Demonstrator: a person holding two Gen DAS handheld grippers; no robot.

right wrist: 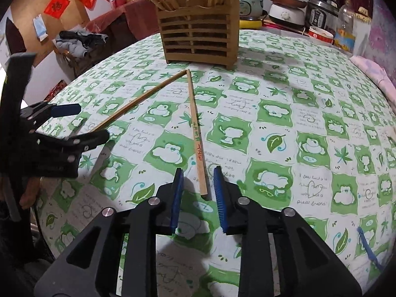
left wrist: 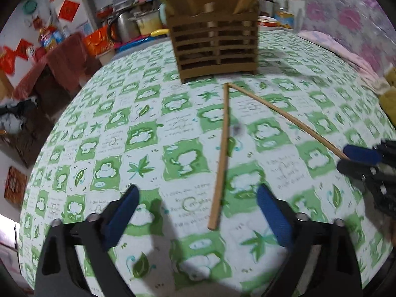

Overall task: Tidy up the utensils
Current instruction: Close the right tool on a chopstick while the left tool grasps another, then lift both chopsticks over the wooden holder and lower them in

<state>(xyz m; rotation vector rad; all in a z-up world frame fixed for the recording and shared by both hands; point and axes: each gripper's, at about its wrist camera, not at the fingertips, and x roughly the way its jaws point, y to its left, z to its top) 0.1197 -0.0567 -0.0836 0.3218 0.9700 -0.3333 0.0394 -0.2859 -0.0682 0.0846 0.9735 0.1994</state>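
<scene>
Two wooden chopsticks lie in a V on the green patterned tablecloth, their far tips meeting in front of a slatted wooden utensil holder (left wrist: pixel 215 42) (right wrist: pixel 198 39) that holds several chopsticks. My left gripper (left wrist: pixel 198 195) is open, with the near end of one chopstick (left wrist: pixel 221 156) between its fingers. In the right wrist view that gripper (right wrist: pixel 91 121) straddles this chopstick's (right wrist: pixel 138 101) end. My right gripper (right wrist: pixel 198 170) is open around the near end of the printed chopstick (right wrist: pixel 196 133); it shows in the left wrist view (left wrist: pixel 351 156) at that chopstick's (left wrist: pixel 284 113) end.
The round table (left wrist: pixel 111 148) drops off at the left toward a cluttered floor and red-draped furniture (left wrist: pixel 64 59). Behind the holder stand kettles, rice cookers (right wrist: pixel 321 12), bottles and bowls. A pink cloth (right wrist: pixel 376 71) lies at the far right edge.
</scene>
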